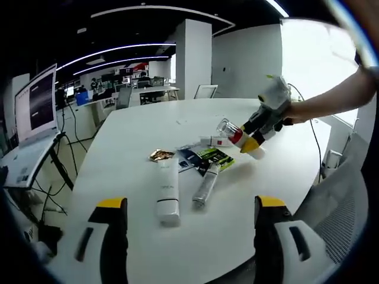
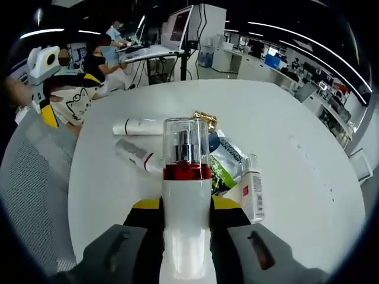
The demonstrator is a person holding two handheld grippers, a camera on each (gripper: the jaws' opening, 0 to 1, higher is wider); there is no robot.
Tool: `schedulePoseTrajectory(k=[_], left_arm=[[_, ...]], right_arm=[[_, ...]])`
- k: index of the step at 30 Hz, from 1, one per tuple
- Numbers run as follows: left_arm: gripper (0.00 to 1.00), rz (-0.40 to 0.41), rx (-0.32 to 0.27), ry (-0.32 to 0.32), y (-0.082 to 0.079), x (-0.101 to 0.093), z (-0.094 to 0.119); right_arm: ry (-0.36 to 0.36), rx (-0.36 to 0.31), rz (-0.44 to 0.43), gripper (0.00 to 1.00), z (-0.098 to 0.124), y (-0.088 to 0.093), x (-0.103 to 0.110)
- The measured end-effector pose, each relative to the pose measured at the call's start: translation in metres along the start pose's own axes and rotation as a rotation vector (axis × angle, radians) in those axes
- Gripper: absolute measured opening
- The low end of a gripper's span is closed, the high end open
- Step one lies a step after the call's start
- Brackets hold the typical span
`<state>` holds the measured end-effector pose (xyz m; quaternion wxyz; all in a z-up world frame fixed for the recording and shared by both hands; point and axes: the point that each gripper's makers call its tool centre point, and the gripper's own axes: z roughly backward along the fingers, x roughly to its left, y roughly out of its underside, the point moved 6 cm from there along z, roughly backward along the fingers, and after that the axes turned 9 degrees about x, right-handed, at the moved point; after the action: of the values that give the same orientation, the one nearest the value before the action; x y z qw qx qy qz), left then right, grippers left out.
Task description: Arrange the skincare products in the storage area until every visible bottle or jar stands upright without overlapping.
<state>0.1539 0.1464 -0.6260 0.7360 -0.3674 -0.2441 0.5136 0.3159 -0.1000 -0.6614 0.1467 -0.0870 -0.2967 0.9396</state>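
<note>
My right gripper is shut on a white pump bottle with a clear cap and a red band, its cap pointing forward. In the left gripper view a hand holds this right gripper and the bottle tilted above the white table. Flat on the table lie a white tube, a silvery tube, a gold item, dark-green sachets and a small white-and-red box. My left gripper is open near the front edge, short of the tubes.
In the right gripper view the white tube, silvery tube, sachets and box lie ahead of the bottle. A mesh chair stands at the table's left, and the left gripper is beyond it. A monitor stands at the far left.
</note>
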Motion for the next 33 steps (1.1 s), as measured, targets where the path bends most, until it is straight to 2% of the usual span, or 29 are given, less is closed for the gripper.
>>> schedulePoseTrajectory(k=[4,11,15,18,20,24,27,33], left_arm=[[0.82,-0.014,-0.002,0.007,-0.002,-0.004,0.001],[0.82,-0.042,-0.004,0.011,-0.005,-0.006,0.000],[0.86,-0.060,0.021,0.049,-0.003,-0.013,-0.002],[0.87,-0.063,0.012,0.062,-0.006,-0.016,-0.002],[0.88,-0.029,-0.008,0.101,-0.012,-0.022,0.000],[0.88,-0.046,-0.016,0.155,-0.025,-0.036,0.001],[0.88,-0.017,-0.041,0.214,-0.032,-0.042,-0.003],[0.81,0.053,-0.066,0.386,-0.054,-0.072,-0.003]], right_arm=[[0.003,-0.023,-0.027,0.28,0.007,0.004,0.006],[-0.012,-0.038,-0.029,0.28,0.016,0.013,0.030],[-0.062,-0.095,-0.133,0.28,0.020,0.017,0.042],[-0.075,-0.137,-0.179,0.28,0.024,0.017,0.049],[-0.086,-0.168,-0.217,0.28,0.028,0.018,0.052],[-0.105,-0.238,-0.290,0.28,0.036,0.017,0.058],[-0.115,-0.276,-0.319,0.28,0.043,0.017,0.065],[-0.138,-0.283,-0.302,0.28,0.049,0.016,0.085]])
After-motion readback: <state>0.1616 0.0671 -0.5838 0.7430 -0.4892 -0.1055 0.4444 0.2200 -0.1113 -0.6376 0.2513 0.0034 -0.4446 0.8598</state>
